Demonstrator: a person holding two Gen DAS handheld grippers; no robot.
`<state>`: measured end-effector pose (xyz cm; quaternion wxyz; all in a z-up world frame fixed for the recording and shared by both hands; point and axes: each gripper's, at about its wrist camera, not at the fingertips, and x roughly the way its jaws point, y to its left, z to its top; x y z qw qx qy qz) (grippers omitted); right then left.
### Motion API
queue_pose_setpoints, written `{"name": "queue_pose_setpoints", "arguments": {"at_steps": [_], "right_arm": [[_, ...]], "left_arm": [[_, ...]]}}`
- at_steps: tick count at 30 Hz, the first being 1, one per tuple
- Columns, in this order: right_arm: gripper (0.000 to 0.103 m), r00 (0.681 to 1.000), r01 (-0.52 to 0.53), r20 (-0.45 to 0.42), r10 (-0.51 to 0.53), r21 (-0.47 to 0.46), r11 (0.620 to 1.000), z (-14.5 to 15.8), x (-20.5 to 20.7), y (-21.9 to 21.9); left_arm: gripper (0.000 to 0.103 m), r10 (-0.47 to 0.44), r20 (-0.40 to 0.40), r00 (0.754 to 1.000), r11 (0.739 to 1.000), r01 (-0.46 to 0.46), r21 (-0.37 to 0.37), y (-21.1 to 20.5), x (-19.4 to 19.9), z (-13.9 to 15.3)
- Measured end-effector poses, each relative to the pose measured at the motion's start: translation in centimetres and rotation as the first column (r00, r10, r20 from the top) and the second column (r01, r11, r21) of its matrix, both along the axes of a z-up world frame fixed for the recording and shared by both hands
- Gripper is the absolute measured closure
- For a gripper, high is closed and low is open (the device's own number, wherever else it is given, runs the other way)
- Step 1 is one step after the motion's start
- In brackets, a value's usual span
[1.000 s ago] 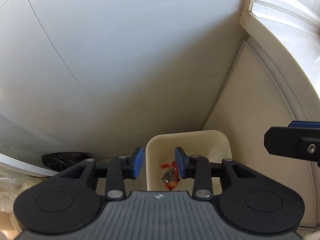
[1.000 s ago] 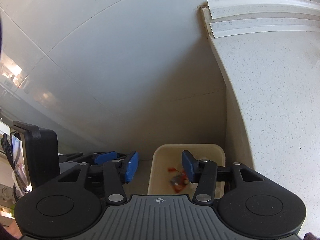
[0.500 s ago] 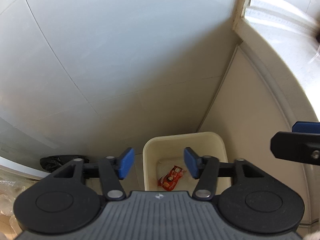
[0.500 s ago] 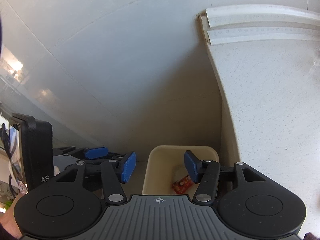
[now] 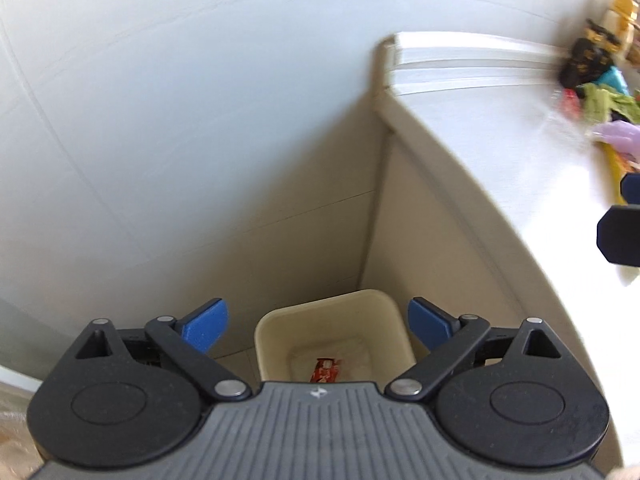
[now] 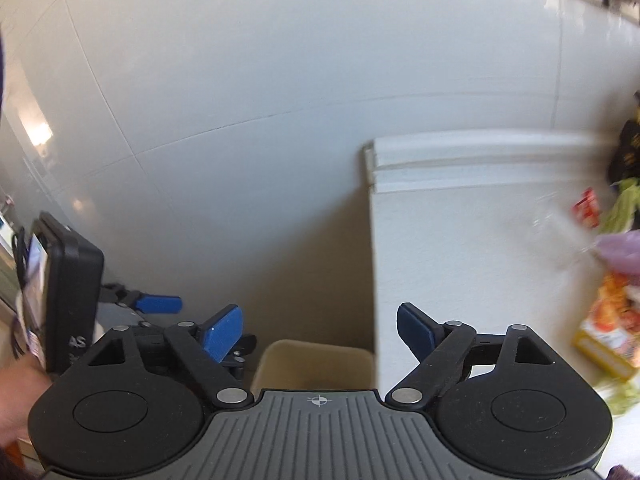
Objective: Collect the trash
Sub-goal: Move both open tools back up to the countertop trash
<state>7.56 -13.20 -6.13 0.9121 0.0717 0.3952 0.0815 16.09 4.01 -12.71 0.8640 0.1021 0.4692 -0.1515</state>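
Up top, grey tiled wall [image 5: 168, 112] filling most of both views, seams curving across. Next down in size, pale counter [image 5: 500, 168] sweeping in from the right, raised lip along its back edge, beige side panel dropping to the floor beneath. Far right of that counter, blurred clutter [image 6: 612, 320]: green, red, purple and orange packaging, too smeared to name.

Down in the corner between wall and panel, cream bin [image 5: 276, 332], rectangular, open-topped, standing upright on the floor. Seen from above in the left view; only the rim and upper inside showing in the right view [image 6: 316, 354].

Left gripper [image 5: 318, 324] hanging over the bin, blue pads spread wide and opening further, nothing between them but air, bin mouth framed in the gap. Right gripper [image 6: 320, 330] likewise, pads wide apart and opening, nothing between them, bin rim below. Left one also caught from the side in the right view, beside a black phone-like device [image 6: 68, 300] near the person's hand [image 6: 16, 396].

Smallest of all, red wrapper [image 5: 326, 370] lying on the bin's floor, near the middle, lower end cut off by the gripper body. Long axis running roughly from the near side toward the back corner, leaning slightly right. Out of sight in the right view.
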Motion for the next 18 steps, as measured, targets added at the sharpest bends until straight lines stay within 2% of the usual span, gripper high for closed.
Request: {"name": "queue_pose_setpoints", "arguments": {"at_steps": [5,8,18], "right_arm": [[0.011,0.997,0.051,0.062,-0.047,-0.073,0.996,0.9,-2.9,-1.5],[0.01,0.992,0.099,0.095,-0.089,-0.112,0.989,2.7,-3.9,-3.0],[0.006,0.94,0.32,0.173,-0.293,-0.158,0.934,4.6,-8.3,-10.0]], "left_arm": [[0.001,-0.071,0.029,0.997,0.997,0.072,-0.024,-2.2,-1.8,2.0],[0.001,-0.119,0.046,0.992,0.992,0.121,-0.044,-4.0,-2.8,3.0],[0.001,-0.262,0.086,0.961,0.956,0.271,-0.117,-11.3,-3.8,5.3]]}}
